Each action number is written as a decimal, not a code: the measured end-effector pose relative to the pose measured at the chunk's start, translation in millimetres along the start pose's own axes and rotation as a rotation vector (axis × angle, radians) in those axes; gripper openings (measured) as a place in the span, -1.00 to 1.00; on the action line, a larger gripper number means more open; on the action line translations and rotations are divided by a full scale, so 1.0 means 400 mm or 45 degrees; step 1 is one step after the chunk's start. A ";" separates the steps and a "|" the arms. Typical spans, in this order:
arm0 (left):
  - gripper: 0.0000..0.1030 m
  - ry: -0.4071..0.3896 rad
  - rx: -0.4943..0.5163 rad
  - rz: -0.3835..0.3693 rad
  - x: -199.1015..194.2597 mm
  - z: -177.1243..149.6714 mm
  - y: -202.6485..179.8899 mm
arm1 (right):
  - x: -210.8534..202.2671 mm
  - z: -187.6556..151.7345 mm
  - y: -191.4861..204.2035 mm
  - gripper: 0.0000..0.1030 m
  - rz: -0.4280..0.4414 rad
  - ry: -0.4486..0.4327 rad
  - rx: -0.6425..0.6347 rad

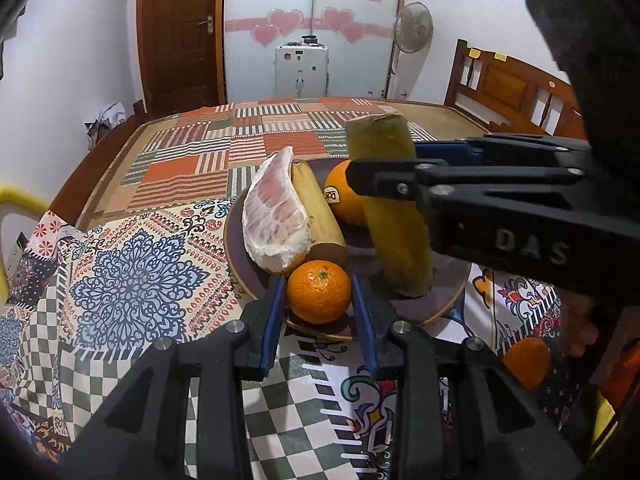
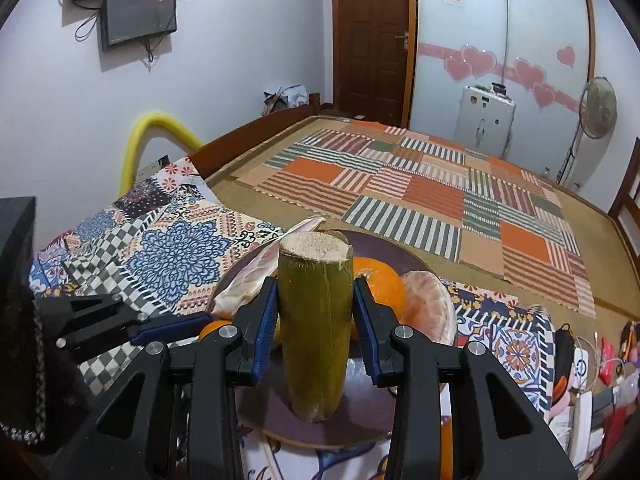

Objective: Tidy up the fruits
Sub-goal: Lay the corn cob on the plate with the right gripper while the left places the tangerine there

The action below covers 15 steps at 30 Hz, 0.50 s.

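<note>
- Patterned cloth [image 1: 132, 280] covers the bed under your plate [image 1: 448, 304], and that soft base may let the plate rock if you press down.
- Nearest you, your left hand-held gripper [image 1: 319, 300] has its blue pads on either side of the mandarin [image 1: 319, 291] at the plate's front rim; they look touching or almost so, and I cannot tell whether you are squeezing. The mandarin is light, round and thin-skinned, so grip across its widest part and press gently.
- Your right hand-held gripper [image 2: 315, 312] pinches the cane piece [image 2: 316, 328], which stands nearly upright with its lower end on the plate. It is stiff, smooth-skinned and probably the heaviest item here; your mid-length hold suits it, but the waxy skin could slip if you tilt it.
- A second cane piece [image 1: 318, 216] lies flat on the plate just behind the mandarin, with a peeled pomelo wedge [image 1: 276, 216] leaning on its left side. The wedge is soft and tears easily, so take it by the thick end, lightly.
- Behind these sits a stickered orange [image 1: 344, 200], firm and easy to roll.
- Another pomelo wedge [image 2: 430, 308] rests at the plate's right edge.
- Off the plate, one more mandarin [image 1: 526, 362] lies on the cloth to your right.
- Beyond is a striped patchwork mat [image 2: 420, 192], then a wooden door [image 2: 372, 40].
</note>
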<state>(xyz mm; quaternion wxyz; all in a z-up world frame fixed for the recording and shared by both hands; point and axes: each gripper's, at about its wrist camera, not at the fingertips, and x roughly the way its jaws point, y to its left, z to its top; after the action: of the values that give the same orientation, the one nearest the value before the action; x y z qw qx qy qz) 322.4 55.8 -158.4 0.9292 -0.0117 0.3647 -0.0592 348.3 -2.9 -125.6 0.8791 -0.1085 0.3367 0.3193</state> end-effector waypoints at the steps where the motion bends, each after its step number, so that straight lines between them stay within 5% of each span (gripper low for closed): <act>1: -0.35 0.000 0.000 0.001 0.002 0.001 0.001 | 0.005 0.003 -0.003 -0.35 0.006 0.005 0.008; 8: -0.32 0.014 0.033 0.025 0.017 0.006 -0.018 | 0.019 0.010 0.001 -0.33 0.007 0.026 0.010; 12: -0.07 0.002 0.021 0.027 0.008 0.010 -0.021 | -0.004 0.008 -0.002 0.06 -0.008 0.004 0.010; 15: -0.06 -0.014 0.020 0.039 -0.008 0.012 -0.023 | -0.035 0.003 -0.003 0.07 -0.036 -0.026 -0.004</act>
<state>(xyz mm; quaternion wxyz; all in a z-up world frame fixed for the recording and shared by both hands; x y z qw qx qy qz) 322.5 46.9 -152.1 0.9321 0.0009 0.3592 -0.0477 341.9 -10.1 -115.5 0.8868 -0.1113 0.3258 0.3083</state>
